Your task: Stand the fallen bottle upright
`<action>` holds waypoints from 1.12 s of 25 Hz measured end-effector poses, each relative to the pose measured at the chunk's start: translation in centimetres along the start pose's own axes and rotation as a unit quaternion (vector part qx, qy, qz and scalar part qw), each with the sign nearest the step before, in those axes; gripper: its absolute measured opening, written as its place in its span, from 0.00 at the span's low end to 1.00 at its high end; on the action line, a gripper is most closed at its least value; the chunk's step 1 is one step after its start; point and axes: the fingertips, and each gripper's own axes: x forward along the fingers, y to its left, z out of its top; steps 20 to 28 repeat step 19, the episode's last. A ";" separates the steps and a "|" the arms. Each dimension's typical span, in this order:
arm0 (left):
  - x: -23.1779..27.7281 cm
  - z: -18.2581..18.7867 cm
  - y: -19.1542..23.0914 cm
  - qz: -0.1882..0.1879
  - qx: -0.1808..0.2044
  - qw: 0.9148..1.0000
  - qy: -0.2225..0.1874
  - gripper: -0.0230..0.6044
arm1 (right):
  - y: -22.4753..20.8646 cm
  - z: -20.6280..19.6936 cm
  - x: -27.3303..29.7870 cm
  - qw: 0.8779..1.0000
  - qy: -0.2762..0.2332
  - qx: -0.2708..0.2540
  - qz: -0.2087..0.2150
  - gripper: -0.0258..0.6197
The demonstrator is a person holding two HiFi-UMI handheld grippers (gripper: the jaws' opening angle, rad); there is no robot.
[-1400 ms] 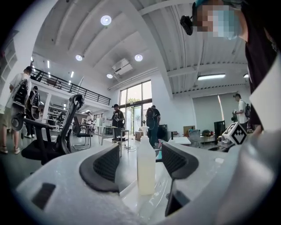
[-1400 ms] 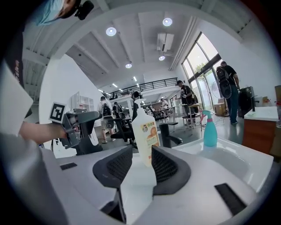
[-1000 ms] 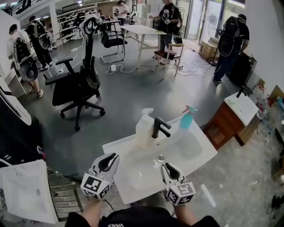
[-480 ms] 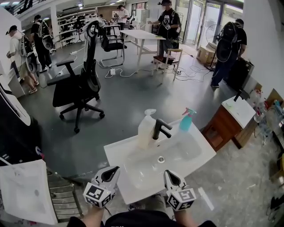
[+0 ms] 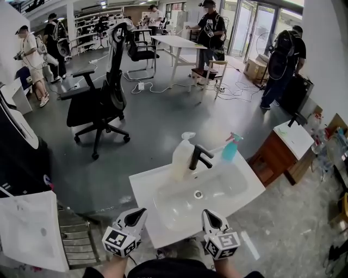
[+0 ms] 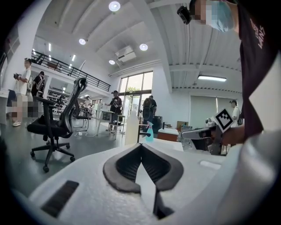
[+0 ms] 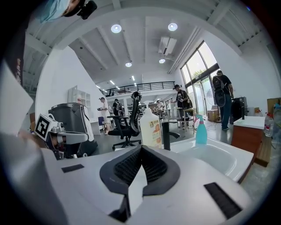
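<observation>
The hall is found brightly and evenly lit. Light is supplied by round ceiling lamps (image 6: pixel 114 6) and by daylight through the tall windows (image 7: pixel 199 66). A dull sheen is carried by the grey floor (image 5: pixel 157 117), and only a faint shadow is cast beneath the office chair (image 5: pixel 98 106). Strong fisheye bending is recorded at all edges, with black corners in both gripper views. Distant figures (image 5: pixel 209 27) are rendered soft.

Jug bottle (image 5: pixel 182 158) L of faucet (image 5: pixel 197 157), spray bottle (image 5: pixel 230 149) R, all on basin (image 5: pixel 144 190) back rim.
</observation>
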 end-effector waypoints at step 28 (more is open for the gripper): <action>0.9 -0.8 -0.3 0.002 -0.009 1.000 0.006 0.07 | -0.6 -1.0 0.3 1.000 0.012 0.000 0.010 0.04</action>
